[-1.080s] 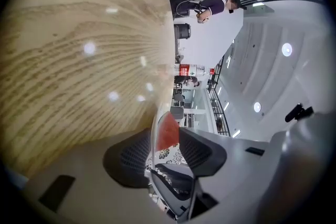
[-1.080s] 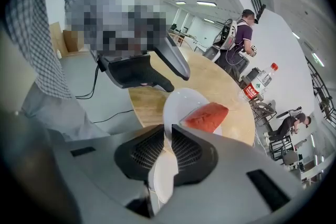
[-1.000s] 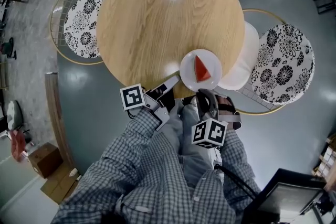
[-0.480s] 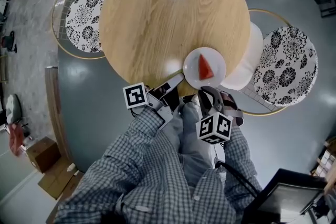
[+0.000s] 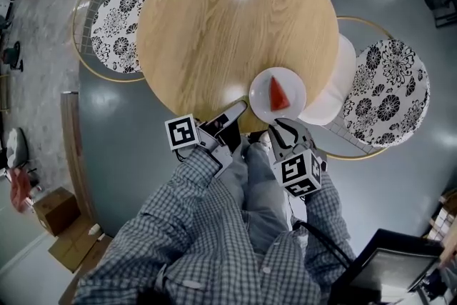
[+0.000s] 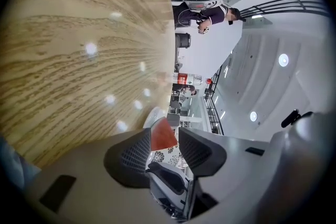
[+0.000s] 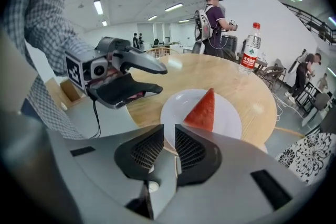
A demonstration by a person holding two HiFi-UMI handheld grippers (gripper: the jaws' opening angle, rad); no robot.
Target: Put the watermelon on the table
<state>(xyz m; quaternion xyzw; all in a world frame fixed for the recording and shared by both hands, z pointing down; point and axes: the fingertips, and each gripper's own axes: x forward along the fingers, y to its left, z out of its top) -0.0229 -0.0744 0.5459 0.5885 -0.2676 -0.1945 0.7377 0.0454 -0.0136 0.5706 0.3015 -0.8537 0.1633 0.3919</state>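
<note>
Watermelon slice [image 5: 275,92]: lies on a white plate [image 5: 289,111], which sits on the round wooden bench [image 5: 214,25] right at its near edge
Right gripper [image 7: 169,131]: jaws only a slit apart, holding nothing I can make out, with the plate rim just beyond the tips
Left gripper [image 6: 164,136]: jaws well apart and empty, low beside the bench edge
Risk: I judge that a nudge or snag from either tip could pull the plate over the edge and spill the slice
</note>
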